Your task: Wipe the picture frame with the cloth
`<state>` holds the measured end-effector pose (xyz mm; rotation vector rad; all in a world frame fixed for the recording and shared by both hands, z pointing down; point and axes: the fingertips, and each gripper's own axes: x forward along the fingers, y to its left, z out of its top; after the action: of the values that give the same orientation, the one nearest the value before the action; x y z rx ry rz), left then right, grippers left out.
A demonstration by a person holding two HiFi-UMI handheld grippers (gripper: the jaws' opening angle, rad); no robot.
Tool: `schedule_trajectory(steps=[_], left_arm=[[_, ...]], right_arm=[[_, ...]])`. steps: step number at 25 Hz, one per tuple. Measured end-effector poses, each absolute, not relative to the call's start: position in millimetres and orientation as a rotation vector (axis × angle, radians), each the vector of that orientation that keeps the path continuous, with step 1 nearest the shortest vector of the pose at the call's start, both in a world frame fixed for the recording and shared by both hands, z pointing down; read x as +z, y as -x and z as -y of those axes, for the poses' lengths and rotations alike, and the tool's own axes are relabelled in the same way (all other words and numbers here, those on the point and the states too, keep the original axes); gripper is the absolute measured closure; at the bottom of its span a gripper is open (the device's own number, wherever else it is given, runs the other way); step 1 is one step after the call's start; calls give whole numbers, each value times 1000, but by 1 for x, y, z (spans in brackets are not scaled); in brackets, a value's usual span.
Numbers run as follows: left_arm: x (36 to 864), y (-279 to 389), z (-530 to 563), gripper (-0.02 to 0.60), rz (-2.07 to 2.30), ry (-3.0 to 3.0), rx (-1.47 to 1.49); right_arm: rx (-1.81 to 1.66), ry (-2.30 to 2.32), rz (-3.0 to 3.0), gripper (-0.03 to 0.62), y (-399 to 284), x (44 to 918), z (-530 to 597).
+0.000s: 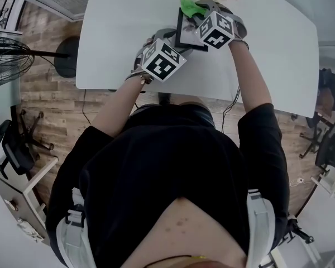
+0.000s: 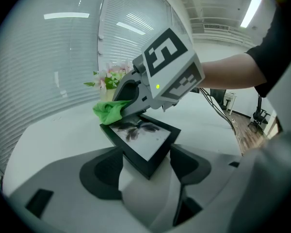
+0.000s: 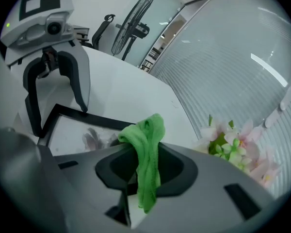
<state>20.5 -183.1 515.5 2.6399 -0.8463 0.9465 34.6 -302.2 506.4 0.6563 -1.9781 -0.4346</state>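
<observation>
Picture frame (image 2: pixel 145 141): laid on the white table (image 1: pixel 128 27), its near corner clasped between the wide-set jaws of the left gripper (image 2: pixel 145 154) and so steadied. Cloth (image 3: pixel 146 149), green: clenched in the right gripper (image 3: pixel 144 176) and set against the frame's far corner. Wiping is judged under way at that corner; how much of the glass and border remains uncleaned cannot be determined.

The right tool (image 1: pixel 199 11) hides much of the picture frame (image 1: pixel 186 37)
</observation>
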Motion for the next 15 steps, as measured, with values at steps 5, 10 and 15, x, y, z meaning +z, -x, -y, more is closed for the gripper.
schedule_trajectory(steps=[5,10,15], left_arm=[[514,-21,182,267,847,-2641,947],[513,-23,181,268,845,-2642,948],[513,-23,181,268,850,-2641,950]], right_arm=[[-390,-697,2036,497,-36,508,300],[-383,-726,2037,497,-38,507,299],[-389,-743,2039,497,-39,507,295]])
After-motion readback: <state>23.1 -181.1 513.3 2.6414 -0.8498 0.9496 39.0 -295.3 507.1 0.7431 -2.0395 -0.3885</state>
